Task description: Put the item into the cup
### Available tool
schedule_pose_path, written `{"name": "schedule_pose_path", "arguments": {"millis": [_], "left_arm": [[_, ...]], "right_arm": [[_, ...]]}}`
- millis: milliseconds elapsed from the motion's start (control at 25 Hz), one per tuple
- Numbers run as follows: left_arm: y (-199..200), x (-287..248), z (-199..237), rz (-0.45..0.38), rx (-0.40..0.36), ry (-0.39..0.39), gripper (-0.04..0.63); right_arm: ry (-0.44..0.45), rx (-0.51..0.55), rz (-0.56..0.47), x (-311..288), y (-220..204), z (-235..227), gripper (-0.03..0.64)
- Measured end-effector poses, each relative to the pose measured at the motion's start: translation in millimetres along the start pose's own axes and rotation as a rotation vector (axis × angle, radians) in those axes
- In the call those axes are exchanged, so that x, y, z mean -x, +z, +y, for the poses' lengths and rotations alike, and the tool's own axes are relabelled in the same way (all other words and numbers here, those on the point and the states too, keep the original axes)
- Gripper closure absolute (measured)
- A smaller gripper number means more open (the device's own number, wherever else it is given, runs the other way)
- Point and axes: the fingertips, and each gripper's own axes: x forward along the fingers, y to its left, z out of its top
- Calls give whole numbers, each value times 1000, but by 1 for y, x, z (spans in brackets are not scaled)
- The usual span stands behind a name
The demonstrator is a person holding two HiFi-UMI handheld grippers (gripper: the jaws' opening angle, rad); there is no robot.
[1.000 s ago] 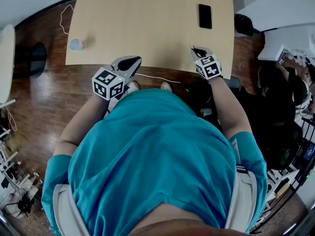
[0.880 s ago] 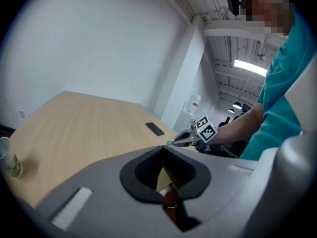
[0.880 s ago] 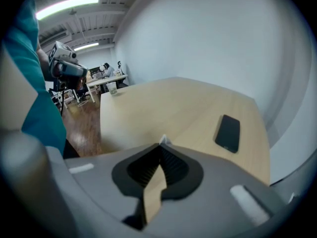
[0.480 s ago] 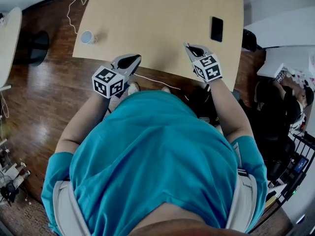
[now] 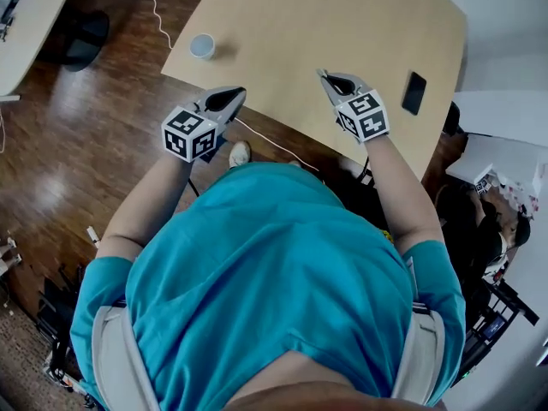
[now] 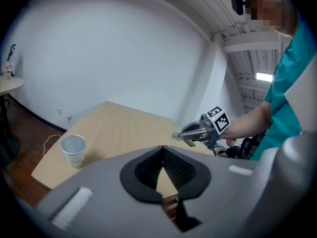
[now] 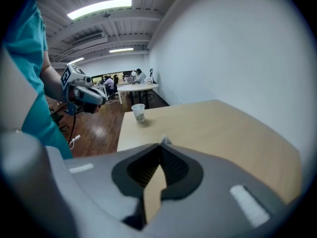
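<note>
A small white paper cup stands near the left corner of the light wooden table. It also shows in the left gripper view and in the right gripper view. My right gripper hovers over the table's near edge. It is shut on a small pale item that pokes out past its tips. That item also shows in the left gripper view. My left gripper hangs at the table's near edge, right of the cup, shut with nothing in it.
A black phone lies near the table's right edge. A white cable runs over the wood floor under the near edge. A round white table stands at the far left. People sit at a distant table.
The head view has swung, so the table now lies tilted in it. Both grippers have moved forward, the right one from the near edge to over the tabletop. Both stay shut.
</note>
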Motion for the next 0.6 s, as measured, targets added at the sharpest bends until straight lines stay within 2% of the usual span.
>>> {"name": "schedule_pose_path", "arguments": {"millis": [360,600], "left_arm": [[5,74,89,-75,52,134,592],[-2,118,134,-105,93,204,592]], "right_arm": [[128,119,-5,-92,90,58,614],[196,178,7,-150,130,94,614]]}}
